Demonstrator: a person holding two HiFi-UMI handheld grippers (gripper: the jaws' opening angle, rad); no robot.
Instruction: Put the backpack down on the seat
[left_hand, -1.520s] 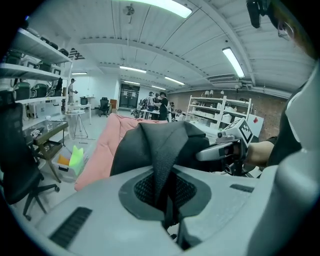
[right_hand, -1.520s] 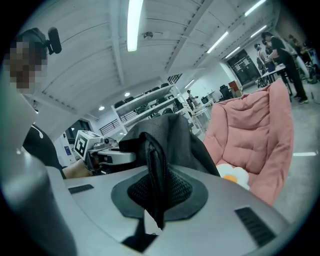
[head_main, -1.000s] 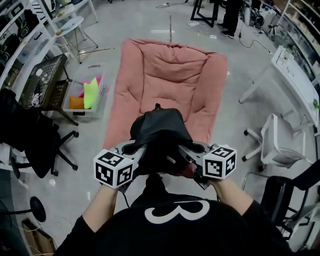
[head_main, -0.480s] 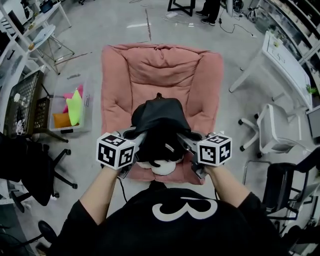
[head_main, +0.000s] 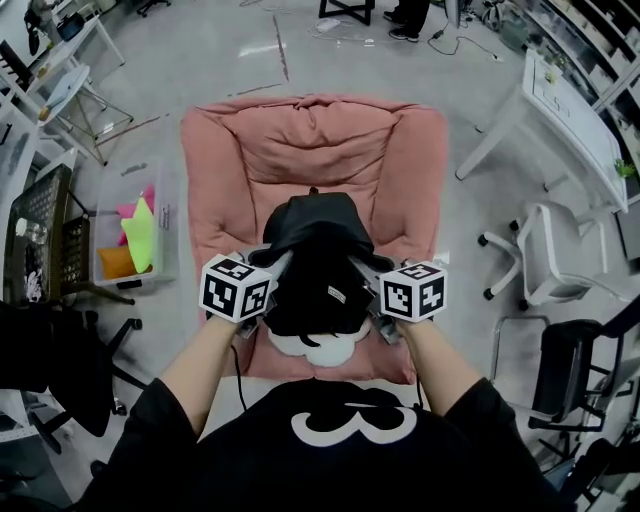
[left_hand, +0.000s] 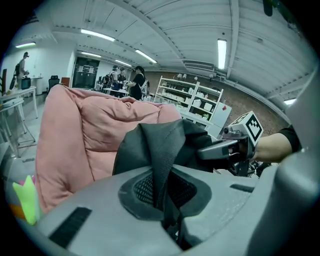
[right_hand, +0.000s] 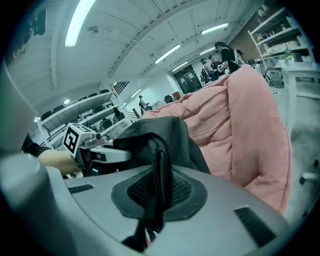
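A black backpack (head_main: 315, 265) hangs between my two grippers, above the front of a pink padded seat (head_main: 310, 150); a white patch shows at its lower end. My left gripper (head_main: 270, 283) is shut on a dark strap of the backpack (left_hand: 162, 150) at its left side. My right gripper (head_main: 372, 290) is shut on a black strap (right_hand: 159, 170) at its right side. In the left gripper view the pink seat (left_hand: 80, 135) rises behind the bag. Whether the bag touches the cushion I cannot tell.
A clear bin with coloured sheets (head_main: 135, 225) and a black crate (head_main: 40, 235) stand left of the seat. A white chair (head_main: 555, 260) and a white table (head_main: 570, 115) are on the right. A black office chair (head_main: 50, 350) is at the near left. People stand at the far end.
The seat has come nearer and now lies further under the backpack. Both grippers keep their hold and have drawn slightly closer to the seat's front edge.
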